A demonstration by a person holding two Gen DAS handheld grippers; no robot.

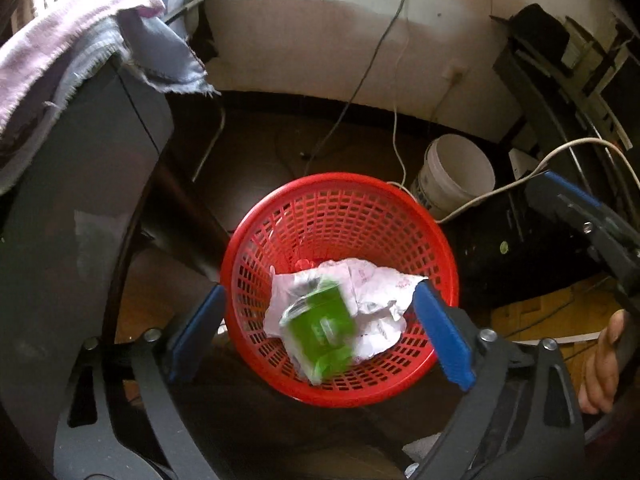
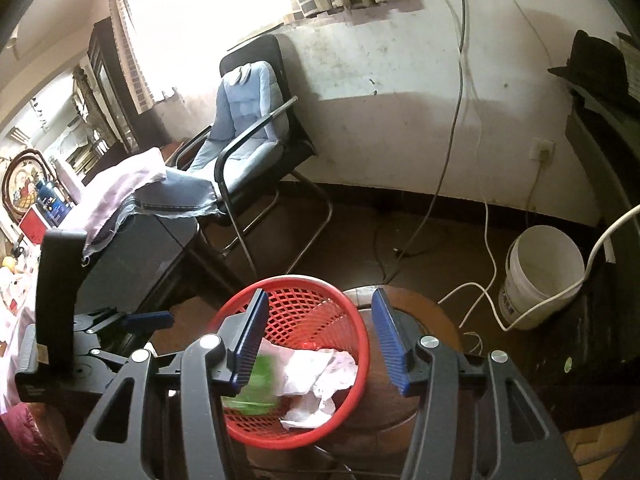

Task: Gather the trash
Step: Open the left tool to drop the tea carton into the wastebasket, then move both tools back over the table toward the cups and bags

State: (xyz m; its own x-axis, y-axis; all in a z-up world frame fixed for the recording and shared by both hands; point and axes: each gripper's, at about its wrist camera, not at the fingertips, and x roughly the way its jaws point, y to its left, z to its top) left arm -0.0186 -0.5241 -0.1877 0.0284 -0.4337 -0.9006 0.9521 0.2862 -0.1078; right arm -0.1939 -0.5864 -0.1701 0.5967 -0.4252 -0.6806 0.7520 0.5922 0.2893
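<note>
Two pairs of tongs hang over a red basket (image 1: 340, 288) that sits on a round wooden stool (image 2: 424, 364). Inside it lies crumpled white paper (image 1: 376, 292), and on top of that a green carton (image 1: 320, 324), blurred in both views. From the left wrist view the carton's long axis runs from upper left to lower right, tilted, with its pale capped end toward the upper left; the blur hides finer detail.

The left tongs (image 1: 320, 336) stand wide apart, one blue pad (image 1: 200, 332) just outside the basket's left rim and the other over its right side. The carton appears between the pads in the picture but lies apart from both, below them in the basket, so nothing is gripped. The right tongs (image 2: 316, 340) are about half spread and hold nothing; the green carton shows just beside and partly behind the left-hand pad (image 2: 250, 340), down in the basket, while the right-hand pad sits over the stool beyond the rim.

Only the left wrist view shows the carton's whole outline and part of a hand (image 1: 604, 364) at the right edge. Only the right wrist view shows the stool, a chair (image 2: 252, 128) with a blue cushion, and the left tongs' body from the side. Both show a white bucket (image 2: 540, 276), pink cloth (image 1: 68, 52) and cables (image 2: 480, 216) on the dark floor.
</note>
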